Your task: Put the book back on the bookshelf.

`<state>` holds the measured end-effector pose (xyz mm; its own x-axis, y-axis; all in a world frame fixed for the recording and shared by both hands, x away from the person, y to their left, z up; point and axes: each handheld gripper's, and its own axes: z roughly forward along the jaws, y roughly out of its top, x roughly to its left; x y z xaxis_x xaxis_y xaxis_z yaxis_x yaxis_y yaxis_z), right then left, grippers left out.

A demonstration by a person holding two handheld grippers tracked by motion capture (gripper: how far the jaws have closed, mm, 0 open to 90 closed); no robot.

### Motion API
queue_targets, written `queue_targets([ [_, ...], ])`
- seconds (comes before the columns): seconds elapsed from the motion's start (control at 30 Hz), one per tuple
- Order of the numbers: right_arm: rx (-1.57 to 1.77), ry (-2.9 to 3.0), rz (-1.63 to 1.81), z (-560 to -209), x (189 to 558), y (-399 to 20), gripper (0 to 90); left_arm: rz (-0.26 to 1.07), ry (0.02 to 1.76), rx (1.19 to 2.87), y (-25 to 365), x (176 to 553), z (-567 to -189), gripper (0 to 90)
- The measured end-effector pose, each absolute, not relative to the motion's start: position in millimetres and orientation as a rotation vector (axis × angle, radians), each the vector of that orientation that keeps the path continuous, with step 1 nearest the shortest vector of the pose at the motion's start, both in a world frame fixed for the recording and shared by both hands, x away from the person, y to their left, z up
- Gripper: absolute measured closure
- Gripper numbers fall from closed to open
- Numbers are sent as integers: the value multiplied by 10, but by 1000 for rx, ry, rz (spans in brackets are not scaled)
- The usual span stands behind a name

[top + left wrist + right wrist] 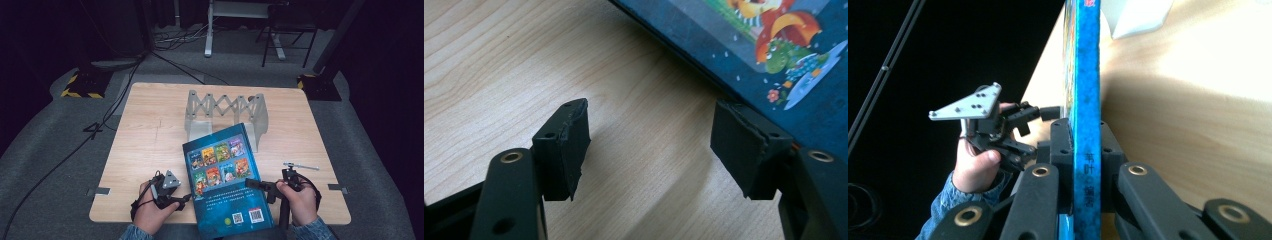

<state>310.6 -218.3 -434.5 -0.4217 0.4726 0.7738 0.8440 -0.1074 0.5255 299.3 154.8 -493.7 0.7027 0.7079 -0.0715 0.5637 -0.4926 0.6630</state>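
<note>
Right claw (1083, 145) pinches the book (226, 177) by its spine near the front edge of the wooden surface (145, 145). Left claw (654, 150) stands spread just beside the book, nothing between its jaws. Behind sits a grey folding rack (225, 112); cables (125, 80) trail across the dark room's carpet.

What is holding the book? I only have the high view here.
Observer: The right hand-held gripper clamps the book by its spine edge.
Operator: Is the left one gripping it too?
Observer: No. The left hand-held gripper has its jaws apart over bare table, beside the book's edge.
Operator: Is the book flat?
Observer: I cannot tell; in the right gripper view its far end reaches toward the white rack.
</note>
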Motion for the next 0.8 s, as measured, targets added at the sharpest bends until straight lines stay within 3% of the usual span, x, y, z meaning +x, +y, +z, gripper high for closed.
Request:
queue_targets([
  [0.8, -1393, -1901, -2055, -3710, 2905, -2363, 839, 334, 992, 2198, 1670, 3032, -4999, 330],
])
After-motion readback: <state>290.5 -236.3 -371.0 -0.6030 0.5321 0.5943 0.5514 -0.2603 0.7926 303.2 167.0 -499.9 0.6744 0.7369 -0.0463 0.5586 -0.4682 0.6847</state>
